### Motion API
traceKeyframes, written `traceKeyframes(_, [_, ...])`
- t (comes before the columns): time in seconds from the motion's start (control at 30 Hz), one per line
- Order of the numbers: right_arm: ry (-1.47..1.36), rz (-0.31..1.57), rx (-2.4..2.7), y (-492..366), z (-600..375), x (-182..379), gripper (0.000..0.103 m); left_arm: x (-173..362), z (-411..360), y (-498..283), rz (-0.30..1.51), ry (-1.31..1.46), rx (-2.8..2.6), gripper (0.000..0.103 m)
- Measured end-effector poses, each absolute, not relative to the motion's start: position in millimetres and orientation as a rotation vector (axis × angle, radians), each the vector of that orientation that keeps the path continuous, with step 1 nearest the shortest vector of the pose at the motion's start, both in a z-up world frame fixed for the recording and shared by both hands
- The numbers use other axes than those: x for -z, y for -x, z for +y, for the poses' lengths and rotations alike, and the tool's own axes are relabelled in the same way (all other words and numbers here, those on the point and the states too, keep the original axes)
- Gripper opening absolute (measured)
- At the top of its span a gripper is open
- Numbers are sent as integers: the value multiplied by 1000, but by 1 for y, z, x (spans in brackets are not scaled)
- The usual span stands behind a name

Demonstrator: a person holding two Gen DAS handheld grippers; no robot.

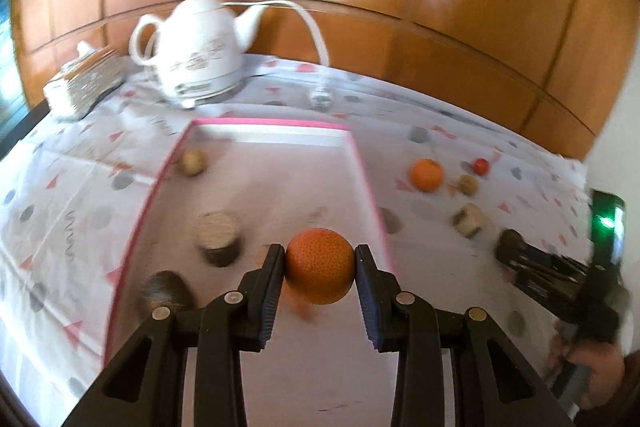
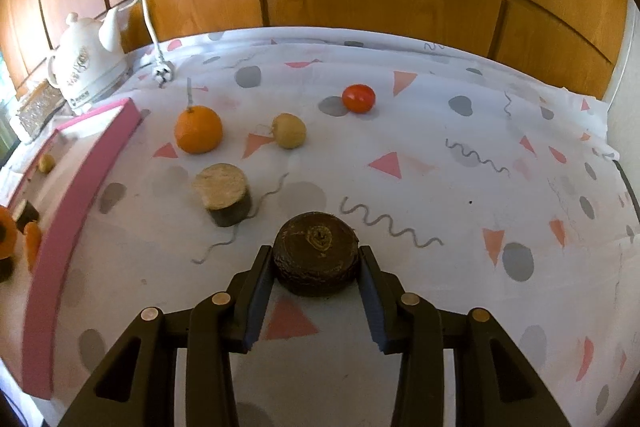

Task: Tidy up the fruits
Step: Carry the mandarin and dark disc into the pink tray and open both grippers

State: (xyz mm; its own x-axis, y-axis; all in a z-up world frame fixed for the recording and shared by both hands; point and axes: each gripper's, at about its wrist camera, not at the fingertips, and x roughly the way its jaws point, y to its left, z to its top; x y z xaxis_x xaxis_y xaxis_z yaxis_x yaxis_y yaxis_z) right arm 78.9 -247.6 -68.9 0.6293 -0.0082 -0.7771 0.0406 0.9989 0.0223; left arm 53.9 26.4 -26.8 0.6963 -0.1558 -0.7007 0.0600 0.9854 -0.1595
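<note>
My left gripper (image 1: 320,259) is shut on an orange (image 1: 320,265) and holds it above the pink-rimmed tray (image 1: 368,179). In the tray lie a small tan fruit (image 1: 193,162), a cut brown piece (image 1: 218,237) and a dark piece (image 1: 164,293). My right gripper (image 2: 316,259) has its jaws around a dark brown round piece (image 2: 316,253) on the cloth, touching or nearly touching its sides. On the cloth beyond it lie a second orange (image 2: 199,129), a tan fruit (image 2: 289,131), a red tomato (image 2: 359,98) and a cut brown piece (image 2: 224,199).
A white teapot (image 1: 196,43) with its cord and plug (image 1: 322,98) stands at the back, next to a glass box (image 1: 86,83). Wooden panels back the table. The tray's pink wall (image 2: 64,219) lies left of the right gripper. The right gripper shows in the left wrist view (image 1: 516,255).
</note>
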Motion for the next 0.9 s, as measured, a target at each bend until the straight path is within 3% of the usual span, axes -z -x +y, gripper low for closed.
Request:
traceKeyframes(0.67, [6, 841, -396, -98, -104, 21, 42, 16, 95, -72, 731, 208, -60, 38])
traceKeyframes(0.77, [12, 862, -441, -106, -86, 23, 42, 15, 97, -69, 724, 205, -81, 50])
traceKeyframes(0.9, [43, 881, -462, -109, -64, 28, 43, 15, 97, -64, 725, 214, -82, 52])
